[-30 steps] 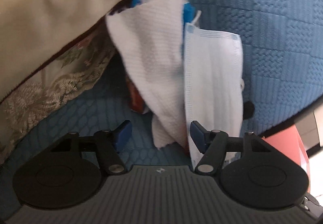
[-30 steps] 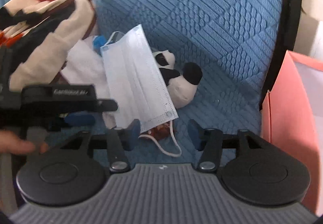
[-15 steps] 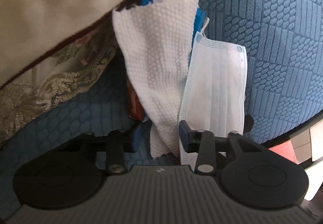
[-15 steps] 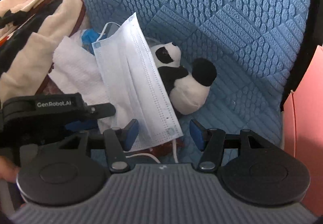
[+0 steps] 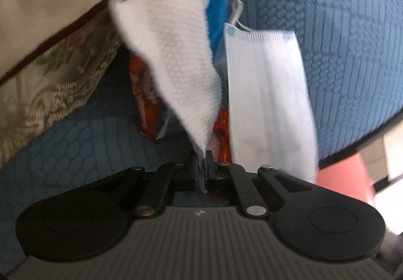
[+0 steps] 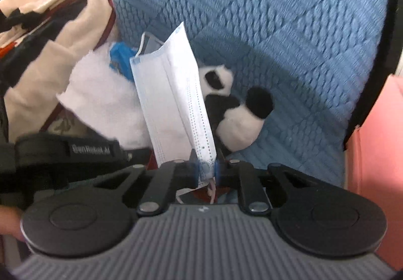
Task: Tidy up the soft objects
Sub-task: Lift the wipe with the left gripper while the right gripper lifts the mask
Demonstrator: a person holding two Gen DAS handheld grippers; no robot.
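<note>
Left gripper [image 5: 204, 171]: just closed, pinching white cloth [image 5: 173, 58].
Right gripper [image 6: 205, 171]: just closed on face mask [image 6: 176, 98].
Next: likely lift both clear.

The right gripper [image 6: 204, 171], its jaws having just been closing, is pinching the pale blue pleated face mask [image 6: 173, 96] beside a black-and-white plush panda [image 6: 236, 113].
</note>
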